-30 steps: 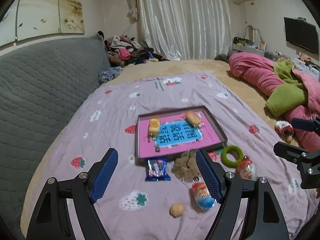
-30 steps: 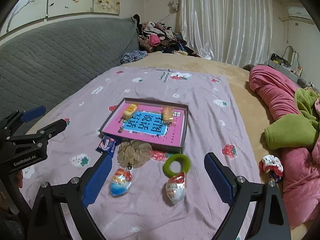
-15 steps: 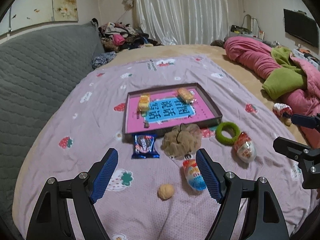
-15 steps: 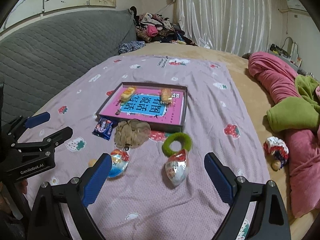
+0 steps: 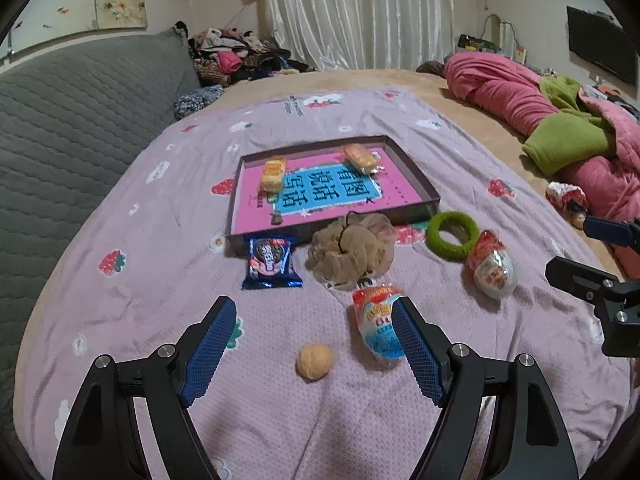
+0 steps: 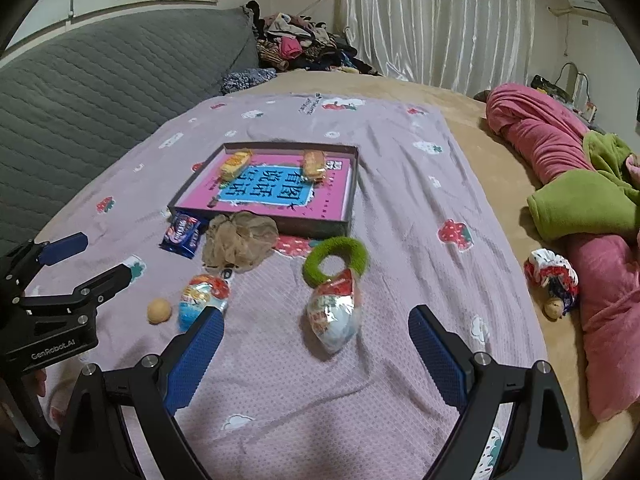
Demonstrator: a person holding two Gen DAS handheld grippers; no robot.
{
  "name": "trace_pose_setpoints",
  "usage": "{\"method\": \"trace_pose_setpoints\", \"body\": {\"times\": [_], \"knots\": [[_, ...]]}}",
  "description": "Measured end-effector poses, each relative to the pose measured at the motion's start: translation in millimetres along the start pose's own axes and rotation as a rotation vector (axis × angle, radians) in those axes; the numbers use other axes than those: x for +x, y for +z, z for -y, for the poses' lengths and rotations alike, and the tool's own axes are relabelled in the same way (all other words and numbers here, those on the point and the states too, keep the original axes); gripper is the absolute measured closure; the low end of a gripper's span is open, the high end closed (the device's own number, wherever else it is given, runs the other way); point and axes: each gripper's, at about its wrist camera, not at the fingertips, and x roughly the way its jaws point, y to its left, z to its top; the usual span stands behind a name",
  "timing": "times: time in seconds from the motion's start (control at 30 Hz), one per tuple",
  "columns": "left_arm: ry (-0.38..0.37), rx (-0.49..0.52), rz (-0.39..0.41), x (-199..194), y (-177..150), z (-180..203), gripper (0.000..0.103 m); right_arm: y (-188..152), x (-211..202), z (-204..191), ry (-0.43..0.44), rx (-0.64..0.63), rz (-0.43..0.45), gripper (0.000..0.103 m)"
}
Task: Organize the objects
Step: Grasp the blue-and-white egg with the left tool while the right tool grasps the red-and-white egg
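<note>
Both grippers hung over the bed, angled down, nothing between the fingers. Left gripper (image 5: 314, 344) spread, empty; small round walnut-like ball (image 5: 314, 361) lay on the pink bedspread (image 5: 132, 292) low in the frame, between the fingers but untouched. Blue-and-white wrapped egg (image 5: 378, 328) sat just beside the right finger, partly hidden by it, long axis running from upper left to lower right, red crimped end toward the top of the frame. Right gripper (image 6: 316, 344) spread wide, empty; red-and-white wrapped egg (image 6: 334, 314) lay centre frame ahead of the fingers, long axis near vertical in the picture, red crimped end up, touching or overlapping the green ring (image 6: 335, 258).

Shallow box (image 5: 412, 178) centre frame in the left view, long side across the picture, pink book with blue label (image 5: 324, 194) flat inside. Two yellow wrapped cakes in the box's far part: one (image 5: 273, 172) at left, one (image 5: 360, 159) at right, each roughly lengthwise away from the camera. Blue cookie packet (image 5: 272, 266) lay just in front of the box's near left corner, upright in the picture. Beige mesh scrunchie (image 5: 352, 252) was bunched against the box's near wall, between the packet and the ring.

Red-and-white scrunchie (image 6: 552, 276) lay far right, beside the pink quilt (image 6: 608, 280).
</note>
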Motion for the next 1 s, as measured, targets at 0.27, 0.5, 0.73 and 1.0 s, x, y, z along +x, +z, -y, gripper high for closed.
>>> {"method": "trace_pose_setpoints", "body": {"times": [0.27,0.5,0.73,1.0], "knots": [[-0.004,0.013,-0.022,10.4,-6.5,9.1,0.022,-8.6,12.7,4.7,-0.012,0.006,-0.018,0.009],[-0.014,0.018,-0.045,23.3,-12.0,16.4,0.022,-15.2,26.6,8.1,-0.016,0.010,-0.037,0.009],[-0.032,0.027,-0.060,35.7,-13.4,26.5,0.022,-18.6,40.2,13.8,-0.032,0.015,-0.053,0.009],[-0.047,0.027,-0.078,51.3,-9.7,35.3,0.022,-19.5,57.8,18.1,-0.068,0.003,-0.070,0.009]]}}
